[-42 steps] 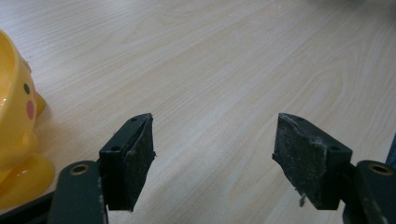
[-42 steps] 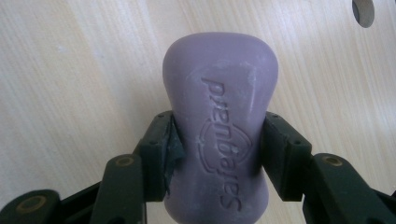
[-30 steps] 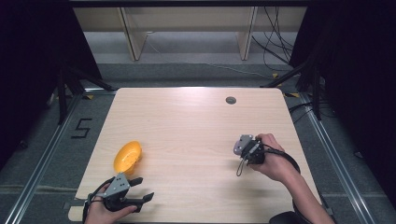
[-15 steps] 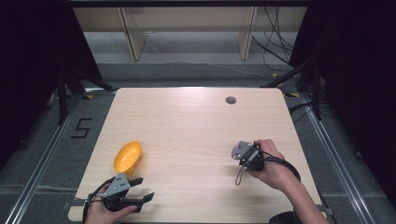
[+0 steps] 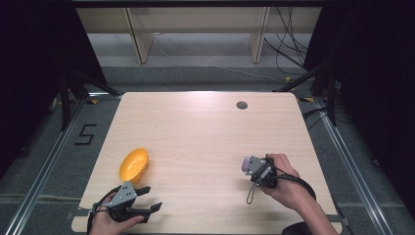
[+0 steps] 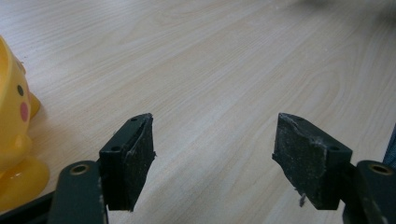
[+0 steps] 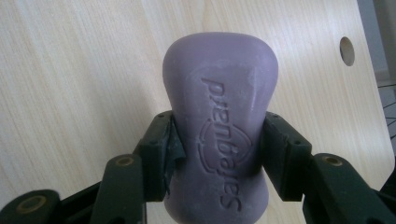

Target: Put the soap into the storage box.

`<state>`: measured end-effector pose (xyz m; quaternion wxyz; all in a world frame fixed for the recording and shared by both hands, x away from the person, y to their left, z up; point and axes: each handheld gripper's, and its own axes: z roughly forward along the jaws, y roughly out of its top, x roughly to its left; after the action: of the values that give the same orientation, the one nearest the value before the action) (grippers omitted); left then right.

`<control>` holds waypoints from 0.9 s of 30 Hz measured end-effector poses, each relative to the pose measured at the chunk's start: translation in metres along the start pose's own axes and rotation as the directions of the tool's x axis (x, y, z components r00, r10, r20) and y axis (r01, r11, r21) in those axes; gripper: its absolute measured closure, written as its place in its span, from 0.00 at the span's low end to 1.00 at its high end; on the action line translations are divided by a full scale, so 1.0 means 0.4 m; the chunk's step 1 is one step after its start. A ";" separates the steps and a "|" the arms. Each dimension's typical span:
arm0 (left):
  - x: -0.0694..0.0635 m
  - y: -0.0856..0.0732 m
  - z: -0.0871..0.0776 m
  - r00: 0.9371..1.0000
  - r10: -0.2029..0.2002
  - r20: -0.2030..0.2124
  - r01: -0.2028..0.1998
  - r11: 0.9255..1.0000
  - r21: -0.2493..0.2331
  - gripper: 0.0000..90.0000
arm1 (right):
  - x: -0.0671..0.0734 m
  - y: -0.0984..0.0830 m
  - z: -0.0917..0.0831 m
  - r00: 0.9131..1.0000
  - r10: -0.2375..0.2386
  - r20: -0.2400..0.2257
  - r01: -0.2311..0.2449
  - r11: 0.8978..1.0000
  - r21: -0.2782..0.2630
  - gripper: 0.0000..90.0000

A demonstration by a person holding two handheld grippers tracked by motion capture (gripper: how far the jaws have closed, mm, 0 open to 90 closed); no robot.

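- Soap bar [image 7: 219, 121], purple, with embossed lettering: clamped at its narrow waist between the jaws of the right gripper [image 5: 255, 169], over the right front part of the tabletop [image 5: 205, 127].
- Right gripper: closed on the soap bar, pads pressing both of its sides; held in the person's right hand [image 5: 286, 183].
- Left gripper [image 5: 147, 198]: jaws spread wide, nothing between them, at the tabletop's front left edge.
- Yellow bowl-shaped toy [image 5: 133, 164]: resting on the tabletop just beyond the left gripper, apart from it.
- Round hole [image 5: 242, 105]: in the tabletop near the far edge.
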<state>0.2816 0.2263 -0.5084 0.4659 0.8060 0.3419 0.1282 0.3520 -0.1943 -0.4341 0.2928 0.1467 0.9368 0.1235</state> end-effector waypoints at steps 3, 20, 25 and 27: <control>0.005 0.002 -0.002 1.000 0.023 0.004 -0.023 1.000 0.001 0.31 | 0.014 -0.001 -0.003 1.000 -0.013 0.025 0.013 1.000 -0.003 0.56; 0.001 0.006 -0.007 1.000 0.015 0.011 -0.015 1.000 -0.022 0.31 | 0.086 0.011 -0.035 0.988 -0.059 0.146 0.067 0.996 -0.050 0.56; -0.002 0.024 -0.007 0.999 -0.003 0.035 0.004 0.999 -0.032 0.31 | 0.108 0.016 -0.048 0.978 -0.084 0.190 0.098 0.993 -0.064 0.56; -0.003 0.040 -0.005 0.999 -0.013 0.043 0.015 0.999 -0.041 0.31 | 0.118 0.018 -0.055 0.978 -0.064 0.198 0.080 0.994 -0.071 0.56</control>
<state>0.2865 0.2216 -0.4937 0.4905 0.7964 0.3346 0.1147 0.3036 -0.1746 -0.4385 0.3933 0.1125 0.9026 0.1344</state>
